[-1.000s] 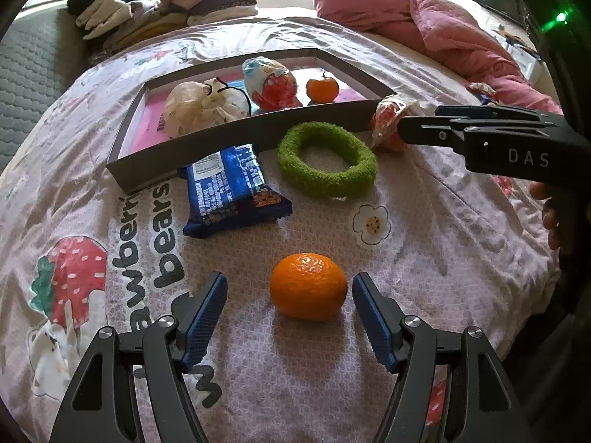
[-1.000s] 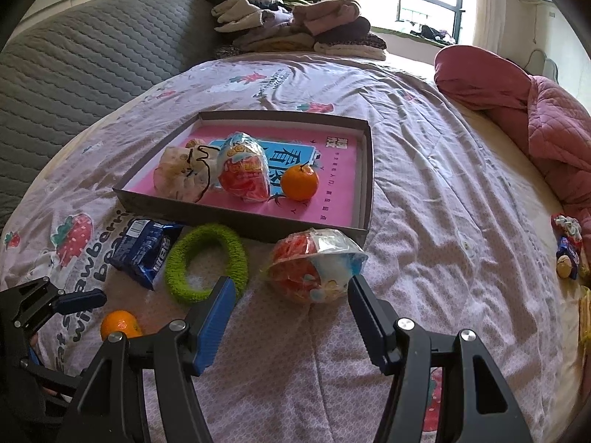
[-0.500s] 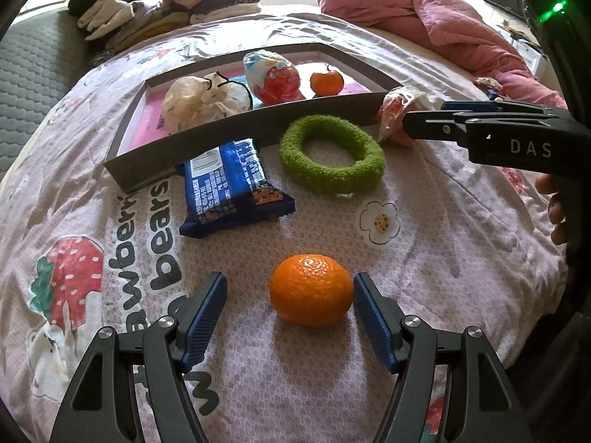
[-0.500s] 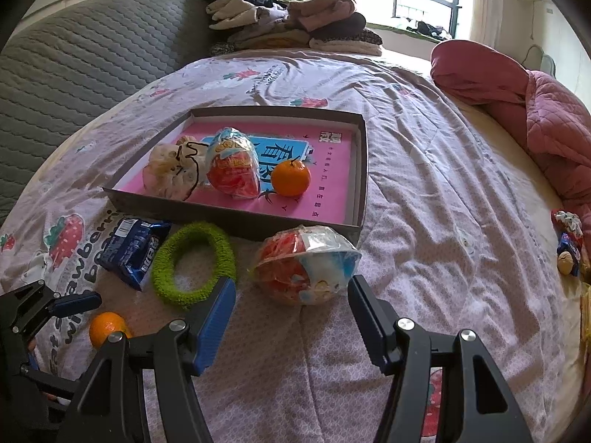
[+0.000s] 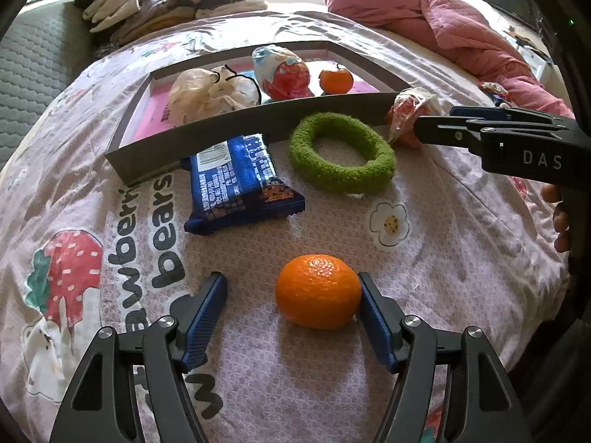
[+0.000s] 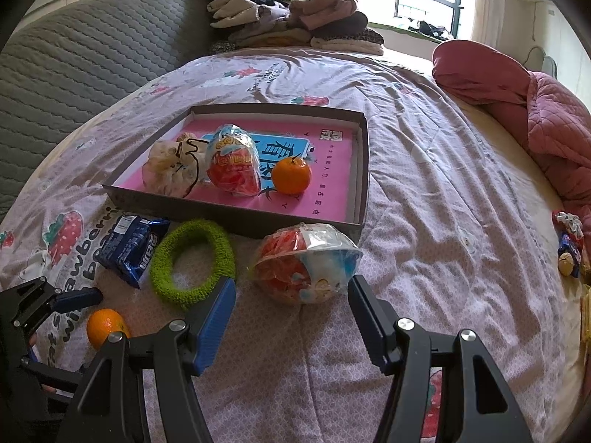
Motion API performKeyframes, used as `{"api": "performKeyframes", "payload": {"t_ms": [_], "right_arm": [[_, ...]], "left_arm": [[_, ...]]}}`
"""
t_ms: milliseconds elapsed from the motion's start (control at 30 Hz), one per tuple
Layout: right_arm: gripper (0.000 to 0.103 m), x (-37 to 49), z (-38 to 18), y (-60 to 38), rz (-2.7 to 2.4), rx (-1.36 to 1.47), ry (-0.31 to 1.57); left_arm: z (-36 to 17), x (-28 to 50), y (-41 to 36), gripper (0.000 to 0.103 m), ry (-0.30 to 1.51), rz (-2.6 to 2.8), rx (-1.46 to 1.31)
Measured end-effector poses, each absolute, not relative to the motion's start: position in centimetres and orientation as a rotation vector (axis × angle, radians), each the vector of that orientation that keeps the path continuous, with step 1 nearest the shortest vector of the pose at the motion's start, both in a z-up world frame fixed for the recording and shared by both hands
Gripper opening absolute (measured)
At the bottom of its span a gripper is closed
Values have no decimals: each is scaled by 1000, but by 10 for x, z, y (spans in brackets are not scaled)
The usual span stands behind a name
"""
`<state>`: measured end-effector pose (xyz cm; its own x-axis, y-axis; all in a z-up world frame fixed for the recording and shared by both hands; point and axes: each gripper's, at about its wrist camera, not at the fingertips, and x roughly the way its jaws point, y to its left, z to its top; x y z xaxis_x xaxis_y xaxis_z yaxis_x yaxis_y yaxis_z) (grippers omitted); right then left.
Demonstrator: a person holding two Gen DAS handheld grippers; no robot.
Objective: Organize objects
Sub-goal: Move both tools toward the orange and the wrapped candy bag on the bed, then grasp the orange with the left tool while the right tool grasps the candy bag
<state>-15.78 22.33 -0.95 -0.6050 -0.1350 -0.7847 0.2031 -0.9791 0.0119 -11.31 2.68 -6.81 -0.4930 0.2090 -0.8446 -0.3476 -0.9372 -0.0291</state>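
Observation:
A loose orange [image 5: 318, 291] lies on the bed sheet between the fingers of my open left gripper [image 5: 291, 306]; the right finger touches it. It also shows in the right wrist view [image 6: 106, 326]. A red-and-blue snack bag [image 6: 304, 260] lies just ahead of my open right gripper [image 6: 291, 302], by the corner of a grey tray [image 6: 236, 217]. The tray holds a cloth pouch [image 6: 173, 166], another snack bag [image 6: 232, 166] and an orange [image 6: 291, 175]. A blue packet [image 5: 240, 181] and a green ring [image 5: 341, 151] lie in front of the tray.
Folded clothes [image 6: 291, 22] are stacked at the far end of the bed. A pink quilt [image 6: 517, 99] is bunched on the right. Small toys [image 6: 569, 243] lie near the right edge. A grey padded headboard [image 6: 74, 55] runs along the left.
Both grippers have moved forward. The loose orange now sits deeper between my left fingers, against the right one. The snack bag is closer to my right fingers.

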Motion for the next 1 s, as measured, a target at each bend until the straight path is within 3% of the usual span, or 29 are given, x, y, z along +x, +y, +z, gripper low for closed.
{"api": "performKeyframes", "payload": {"t_ms": [467, 1000], "right_arm": [[63, -168, -12, 223, -2670, 1298, 79], [67, -186, -23, 242, -2689, 1387, -92]], "left_arm": [[-70, -118, 26, 72, 191, 2472, -1344], [-67, -125, 30, 70, 180, 2483, -1336]]}}
